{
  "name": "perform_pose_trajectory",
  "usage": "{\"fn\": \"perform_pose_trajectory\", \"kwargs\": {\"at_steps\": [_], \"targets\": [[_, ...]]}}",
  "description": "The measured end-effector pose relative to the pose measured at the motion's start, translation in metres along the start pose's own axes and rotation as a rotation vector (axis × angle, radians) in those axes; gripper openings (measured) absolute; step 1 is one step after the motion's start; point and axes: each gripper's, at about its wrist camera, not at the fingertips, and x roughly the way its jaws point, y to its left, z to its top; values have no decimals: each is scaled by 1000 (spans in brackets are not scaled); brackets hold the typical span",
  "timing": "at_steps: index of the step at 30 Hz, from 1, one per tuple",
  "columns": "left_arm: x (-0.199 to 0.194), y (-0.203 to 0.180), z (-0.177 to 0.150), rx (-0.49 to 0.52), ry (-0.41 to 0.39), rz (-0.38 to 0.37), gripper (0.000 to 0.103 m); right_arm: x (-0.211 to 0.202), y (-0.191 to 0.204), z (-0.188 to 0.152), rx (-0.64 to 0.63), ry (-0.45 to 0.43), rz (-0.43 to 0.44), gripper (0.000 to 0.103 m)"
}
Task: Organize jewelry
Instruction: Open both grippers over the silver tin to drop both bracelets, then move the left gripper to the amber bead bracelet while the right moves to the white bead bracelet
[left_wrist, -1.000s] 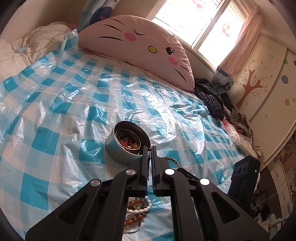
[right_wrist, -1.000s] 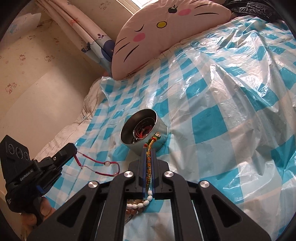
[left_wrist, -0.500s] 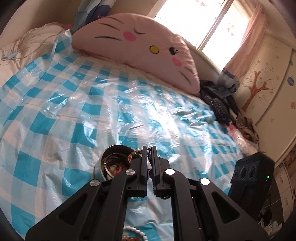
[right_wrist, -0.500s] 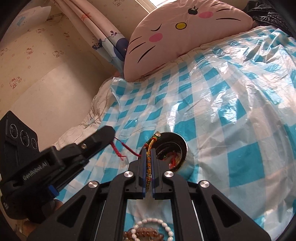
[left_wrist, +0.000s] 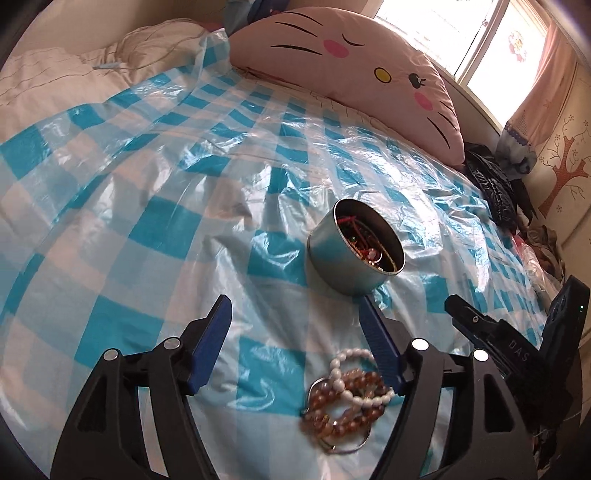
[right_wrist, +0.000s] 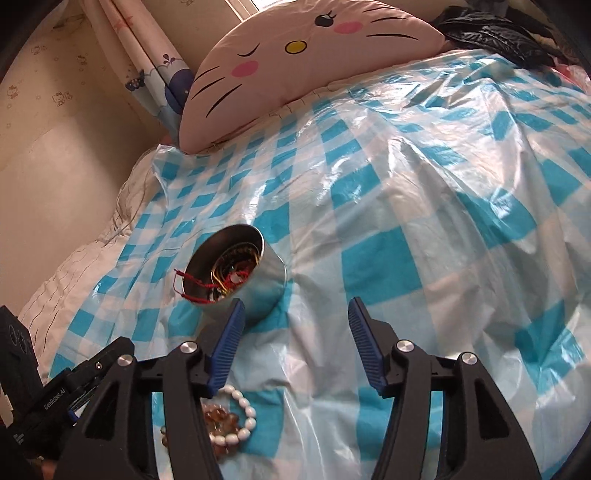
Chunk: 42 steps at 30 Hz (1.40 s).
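Observation:
A round metal tin (left_wrist: 354, 254) stands on the blue-checked plastic sheet (left_wrist: 147, 221) and holds red cord and beaded jewelry; it also shows in the right wrist view (right_wrist: 236, 273), with a red cord end hanging over its rim. A pile of white and amber bead bracelets (left_wrist: 345, 398) lies on the sheet near my grippers, also seen in the right wrist view (right_wrist: 225, 424). My left gripper (left_wrist: 295, 339) is open and empty, just short of the tin. My right gripper (right_wrist: 295, 339) is open and empty, to the right of the tin.
A pink cat-face pillow (left_wrist: 351, 66) lies at the head of the bed. Dark clothes (left_wrist: 495, 188) are heaped at the bed's right edge. A beige quilt (left_wrist: 74, 74) lies at the left. The other gripper shows at each view's edge (left_wrist: 517, 350) (right_wrist: 55, 398).
Both grippers have opened and let go of their cord bracelets, which now lie in the tin. Both grippers have drawn back from the tin.

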Motion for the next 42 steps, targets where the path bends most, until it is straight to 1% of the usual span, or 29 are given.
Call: {"fn": "perform_pose_trajectory", "kwargs": {"at_steps": [2,5,8,10,12,14,16,20,23,25,27,29,31,32,33,35,37,38,39,40,42], "targets": [[-6,4,-9,-3,5,7,69,-8,0,-8,-3,-5,-8,66],[-14,7,-18,-3,5,35,70,-12,6,-14,-20,3,4,66],[-19,8,-24,-4,14,19,70,-9,13,-19,-43,26,12,68],[-22,8,-27,6,23,0,70,-7,17,-22,-65,48,4,68],[-23,4,-30,33,28,-4,70,-10,17,-24,-77,45,-11,68],[-27,-1,-31,55,6,19,70,-10,18,-28,-93,61,-28,68],[-28,-2,-31,52,-4,34,70,0,22,-33,-114,108,-46,68],[-29,0,-31,44,-6,45,70,18,44,-42,-249,158,-120,68],[-29,-3,-31,74,-8,61,70,35,54,-50,-337,193,-215,68],[-29,-5,-31,81,-9,68,70,40,51,-51,-343,200,-251,69],[-29,-3,-30,67,-11,69,70,36,45,-48,-329,172,-315,70],[-29,2,-29,45,-7,59,70,26,31,-41,-273,134,-375,70],[-26,1,-30,44,4,42,70,20,13,-35,-194,123,-391,71],[-23,-3,-31,61,21,24,70,18,6,-33,-165,125,-381,71],[-17,-8,-34,94,57,9,70,17,4,-31,-150,124,-372,71],[-3,-26,-41,186,129,4,70,17,5,-30,-154,123,-369,72],[3,-45,-49,287,158,-3,70,18,6,-30,-155,129,-353,76],[4,-53,-53,329,165,1,70,18,6,-30,-150,128,-348,77],[6,-60,-56,364,171,15,73,18,5,-29,-143,129,-342,77],[8,-64,-58,388,181,27,74,18,5,-29,-136,130,-335,77],[15,-67,-62,404,215,40,75,18,4,-29,-130,131,-330,77]]}}
